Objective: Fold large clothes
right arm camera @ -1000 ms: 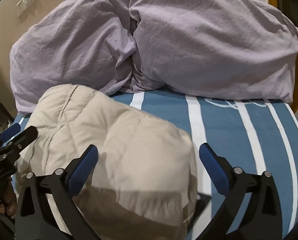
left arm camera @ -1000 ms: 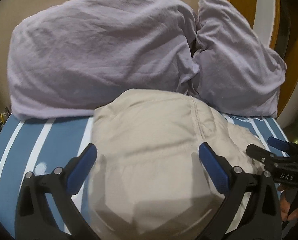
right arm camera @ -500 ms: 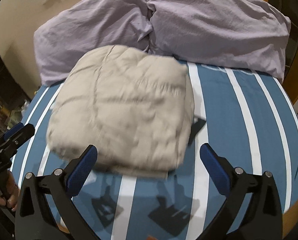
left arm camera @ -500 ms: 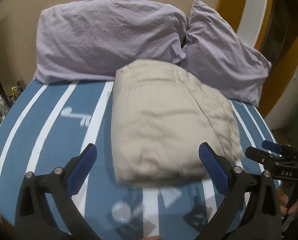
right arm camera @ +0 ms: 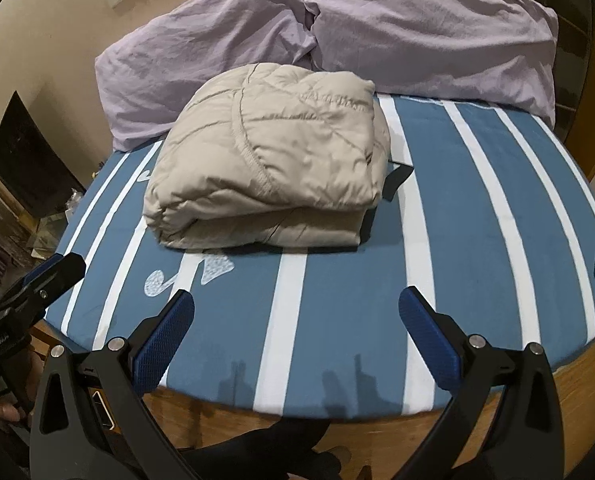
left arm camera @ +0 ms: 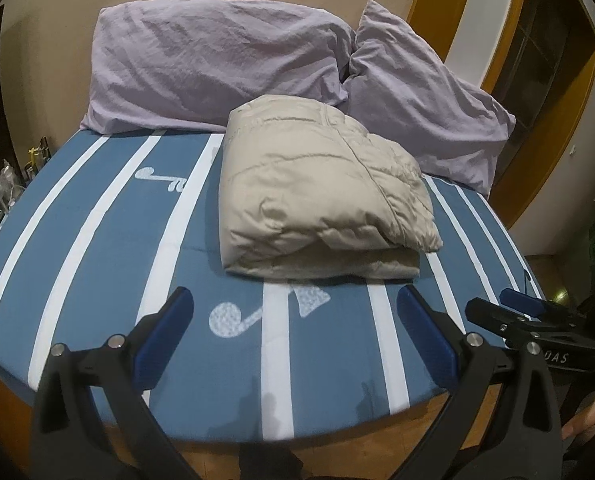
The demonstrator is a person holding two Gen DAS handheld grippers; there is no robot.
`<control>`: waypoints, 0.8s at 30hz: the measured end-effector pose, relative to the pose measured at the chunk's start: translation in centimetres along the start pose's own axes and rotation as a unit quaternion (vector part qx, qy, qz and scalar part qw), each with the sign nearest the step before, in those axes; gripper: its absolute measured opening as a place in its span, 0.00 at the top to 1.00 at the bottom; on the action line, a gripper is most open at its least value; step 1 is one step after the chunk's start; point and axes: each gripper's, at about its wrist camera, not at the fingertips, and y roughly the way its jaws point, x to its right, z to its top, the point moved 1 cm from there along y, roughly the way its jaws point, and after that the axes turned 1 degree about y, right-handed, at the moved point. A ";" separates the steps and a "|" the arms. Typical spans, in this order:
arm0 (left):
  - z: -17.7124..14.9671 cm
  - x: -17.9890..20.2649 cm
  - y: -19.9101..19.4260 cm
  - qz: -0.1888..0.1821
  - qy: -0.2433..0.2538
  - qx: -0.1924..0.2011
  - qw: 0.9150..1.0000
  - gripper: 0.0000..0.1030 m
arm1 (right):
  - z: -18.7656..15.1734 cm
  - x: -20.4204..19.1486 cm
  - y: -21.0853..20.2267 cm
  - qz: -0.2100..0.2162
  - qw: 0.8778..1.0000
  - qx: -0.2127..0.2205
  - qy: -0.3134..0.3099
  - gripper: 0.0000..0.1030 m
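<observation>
The left claw [left arm camera: 293, 336] hangs with jaws apart and empty over the bed's [left arm camera: 97, 240] near edge; the folded jacket [left arm camera: 321, 196] lies ahead of it, slightly right, resting against the pillows [left arm camera: 217, 60]. Its long axis runs away from both claws. The right claw [right arm camera: 297, 340], also apart and empty, sees the jacket ahead-left, about equally near.

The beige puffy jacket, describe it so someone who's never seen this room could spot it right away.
Start at the bed with the blue and white striped sheet. At its head lie two lilac pillows; just in front of them sits the beige quilted jacket, folded into a thick bundle. It is the only beige, stitched, puffy item; its neighbours are smooth lilac cloth.
</observation>
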 end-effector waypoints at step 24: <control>-0.6 0.4 0.1 -0.025 -0.007 0.002 1.000 0.02 | -0.5 -0.4 -0.3 0.005 1.000 0.014 0.004 0.01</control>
